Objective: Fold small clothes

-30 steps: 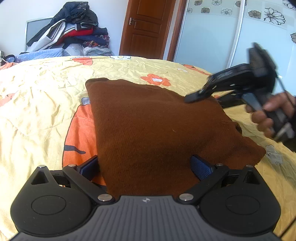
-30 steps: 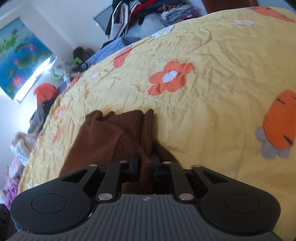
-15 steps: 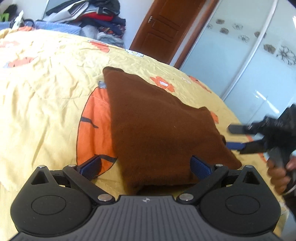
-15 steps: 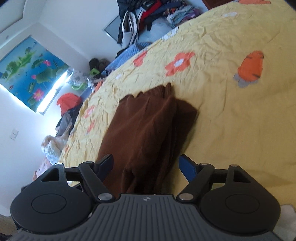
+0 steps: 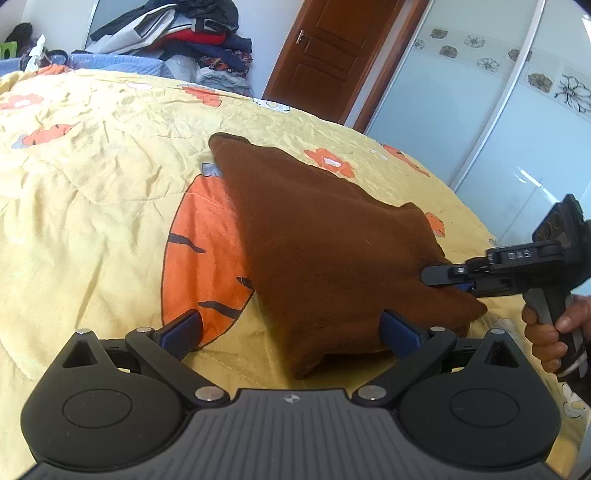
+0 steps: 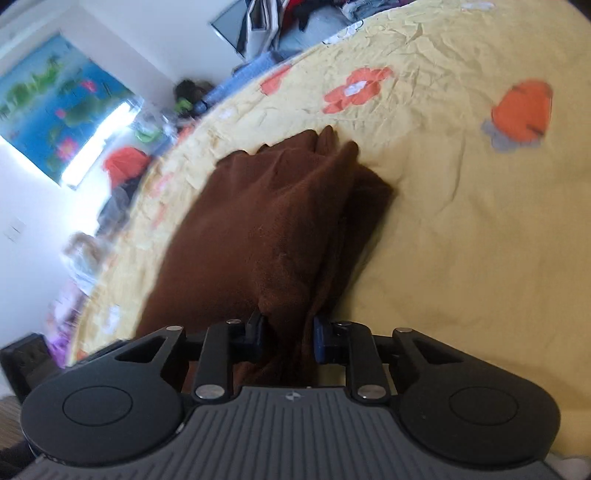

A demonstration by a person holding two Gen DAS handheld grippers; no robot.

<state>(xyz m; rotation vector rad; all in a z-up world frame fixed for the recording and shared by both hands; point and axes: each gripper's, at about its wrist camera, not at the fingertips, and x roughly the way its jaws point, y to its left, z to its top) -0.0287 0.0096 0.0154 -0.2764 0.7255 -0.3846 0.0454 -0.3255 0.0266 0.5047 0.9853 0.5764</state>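
Nearest the left wrist camera, the left gripper (image 5: 291,332) hovers low over the bed (image 5: 92,192), its blue-padded fingers (image 5: 181,330) spread wide apart and clamped on nothing; the near corner of the brown garment (image 5: 325,240) lies between them without being pressed. Just beyond, at the garment's right edge, the right gripper (image 5: 448,278) comes in from the side, its handle in the person's hand (image 5: 550,332). In the right wrist view its fingers (image 6: 258,330) are closing with a bunched fold of the brown cloth (image 6: 273,229) between them, and the pads appear to touch the fabric already. The garment lies on the yellow flowered bedspread, doubled over into a rough, thick wedge with stacked layers along one side, so at least one fold seems made. What remains, by my reading, is another fold or a squaring-up, since the edges are uneven. Farther back, a pile of clothes (image 5: 177,33) waits by the wall, beside the wooden door (image 5: 325,44).
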